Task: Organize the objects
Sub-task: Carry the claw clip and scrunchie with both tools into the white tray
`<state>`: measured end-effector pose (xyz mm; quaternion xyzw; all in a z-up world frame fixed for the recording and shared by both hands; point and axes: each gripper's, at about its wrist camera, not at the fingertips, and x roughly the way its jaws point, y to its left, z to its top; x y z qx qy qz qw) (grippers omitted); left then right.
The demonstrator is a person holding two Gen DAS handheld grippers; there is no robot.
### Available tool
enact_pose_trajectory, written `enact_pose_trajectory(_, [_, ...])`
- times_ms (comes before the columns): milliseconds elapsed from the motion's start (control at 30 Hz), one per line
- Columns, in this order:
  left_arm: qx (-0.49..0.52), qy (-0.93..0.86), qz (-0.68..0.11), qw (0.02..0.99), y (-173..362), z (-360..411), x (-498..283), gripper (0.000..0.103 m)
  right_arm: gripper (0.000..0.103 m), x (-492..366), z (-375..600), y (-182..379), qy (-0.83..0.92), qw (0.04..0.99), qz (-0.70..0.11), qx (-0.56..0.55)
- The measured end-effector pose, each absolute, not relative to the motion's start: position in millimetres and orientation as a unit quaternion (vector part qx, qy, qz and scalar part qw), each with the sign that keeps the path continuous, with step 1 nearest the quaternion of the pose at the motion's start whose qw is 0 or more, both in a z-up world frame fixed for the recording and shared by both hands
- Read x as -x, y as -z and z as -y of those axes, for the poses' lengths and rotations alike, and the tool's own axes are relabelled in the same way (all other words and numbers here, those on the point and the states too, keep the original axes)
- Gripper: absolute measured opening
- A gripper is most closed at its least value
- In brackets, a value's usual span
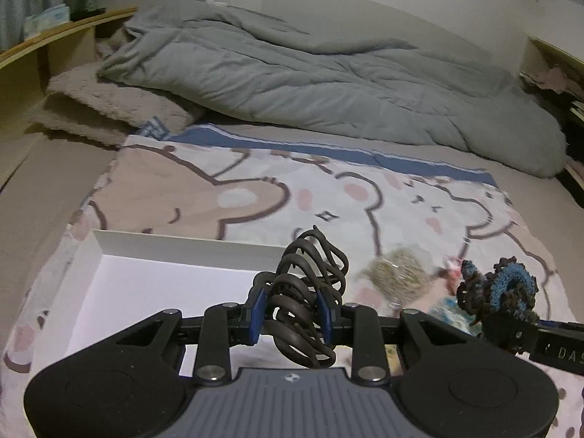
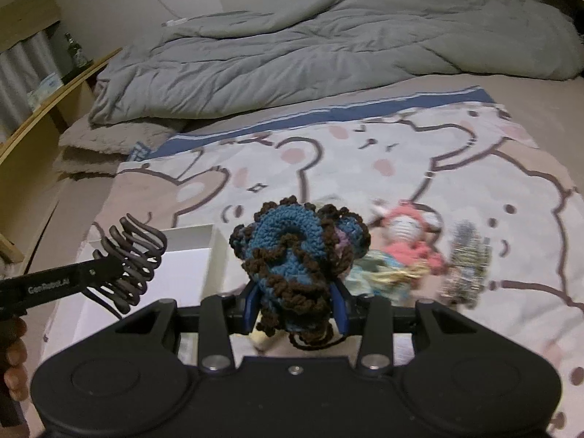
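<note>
Nearest the lens, left gripper (image 1: 292,314) clamped on a dark brown claw hair clip (image 1: 308,292), blue fingers (image 1: 257,310) pressed against its sides, clip held clear above the white box (image 1: 182,252). Right gripper (image 2: 297,306) likewise closed, on a crocheted blue-and-brown scrunchie (image 2: 288,252), lifted off the bed.

Beyond, from largest: grey duvet (image 1: 310,80) heaped along the far edge of the bed; cartoon-bear blanket (image 1: 255,189) spread over the near half; white box open on the blanket toward the near left corner, interior bare as far as visible, though partly hidden by the gripper. To its right, toward the near right part of the bed, small things lying loose: a pink crocheted doll (image 2: 408,244), a pale blue-and-yellow piece (image 2: 379,273) just beside it, a blurred glittery hair clip (image 2: 463,266) further right.

Judged early in the task: nothing seen inside the box, two items in hand and not yet placed, at least three more left on the blanket.
</note>
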<state>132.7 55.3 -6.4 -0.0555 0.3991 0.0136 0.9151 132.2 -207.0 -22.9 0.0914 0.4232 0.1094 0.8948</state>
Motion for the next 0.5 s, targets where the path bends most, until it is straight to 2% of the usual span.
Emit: enact_pose_trajectory(500, [0.068,-0.081,-0.399,0.911,26.2,-104.8,-150.8,0.032,0.041,-168.4,114.3,47.5,-0.161,0.880,-0.433,-0.111])
